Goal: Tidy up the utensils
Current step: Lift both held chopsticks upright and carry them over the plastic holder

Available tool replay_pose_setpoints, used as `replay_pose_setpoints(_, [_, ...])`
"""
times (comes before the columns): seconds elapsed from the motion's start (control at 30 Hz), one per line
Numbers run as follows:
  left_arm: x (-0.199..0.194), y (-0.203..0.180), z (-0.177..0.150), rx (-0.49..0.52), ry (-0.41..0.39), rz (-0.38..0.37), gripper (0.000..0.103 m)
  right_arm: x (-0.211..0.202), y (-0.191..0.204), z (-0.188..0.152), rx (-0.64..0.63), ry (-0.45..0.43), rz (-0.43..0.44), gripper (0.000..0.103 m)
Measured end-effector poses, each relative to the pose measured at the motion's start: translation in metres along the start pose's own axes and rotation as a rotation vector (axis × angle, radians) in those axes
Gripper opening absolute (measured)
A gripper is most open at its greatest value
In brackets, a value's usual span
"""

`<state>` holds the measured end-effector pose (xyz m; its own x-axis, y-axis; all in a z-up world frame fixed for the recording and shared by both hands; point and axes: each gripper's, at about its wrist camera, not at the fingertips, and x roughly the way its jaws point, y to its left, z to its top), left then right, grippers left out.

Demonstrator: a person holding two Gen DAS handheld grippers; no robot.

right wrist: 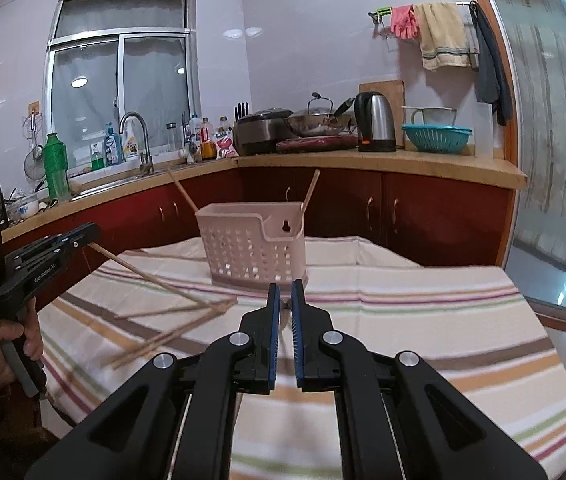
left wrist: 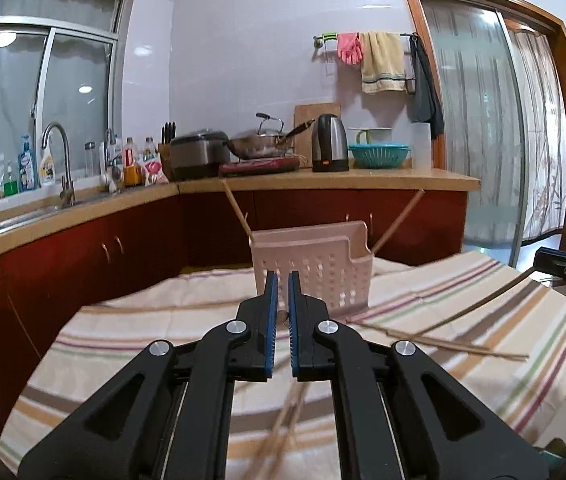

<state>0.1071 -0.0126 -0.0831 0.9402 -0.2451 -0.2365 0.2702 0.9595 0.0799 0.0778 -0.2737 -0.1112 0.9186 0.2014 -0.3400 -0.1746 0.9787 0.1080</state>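
Chopsticks (right wrist: pixel 171 320) lie scattered at nine o'clock of my clenched right hand-held gripper (right wrist: pixel 285 300); my left hand-held gripper (right wrist: pixel 83 236) is grasping one chopstick (right wrist: pixel 143 276).

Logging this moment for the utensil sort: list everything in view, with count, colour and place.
basket: one, pink, far middle of cloth
chopsticks in basket: two, tan, leaning outward
loose chopsticks: several, tan, on cloth; count blurred
striped cloth: one, cream, over table
kettle: one, steel and black, back counter
colander: one, teal, right of kettle
left gripper: black, shut on a chopstick
right gripper: black, shut on a chopstick
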Motion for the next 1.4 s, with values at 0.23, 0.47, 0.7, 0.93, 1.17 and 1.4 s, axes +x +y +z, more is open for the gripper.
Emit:
replay_pose_setpoints(0.23, [0.03, 0.006, 0.025, -0.022, -0.037, -0.012, 0.006, 0.029, -0.002, 0.033, -0.015, -0.026, 0.015, 0.007])
replay_pose_setpoints(0.47, [0.059, 0.009, 0.044, -0.042, -0.062, -0.035, 0.006, 0.057, -0.003, 0.059, -0.031, -0.032, 0.023, 0.007])
replay_pose_setpoints(0.7, [0.077, 0.009, 0.051, -0.056, -0.072, -0.047, 0.007, 0.071, -0.003, 0.066, -0.034, -0.039, 0.019, 0.007])
replay_pose_setpoints(0.93, [0.087, 0.008, 0.047, -0.054, -0.066, -0.052, 0.008, 0.082, -0.004, 0.07, -0.034, -0.031, 0.025, 0.007])
replay_pose_setpoints(1.17, [0.088, 0.004, 0.046, -0.038, -0.069, -0.054, 0.008, 0.089, -0.006, 0.071, -0.011, -0.037, 0.03, 0.007])
replay_pose_setpoints(1.4, [0.088, 0.003, 0.06, -0.028, -0.079, -0.067, 0.006, 0.078, -0.006, 0.079, -0.012, -0.07, 0.032, 0.007])
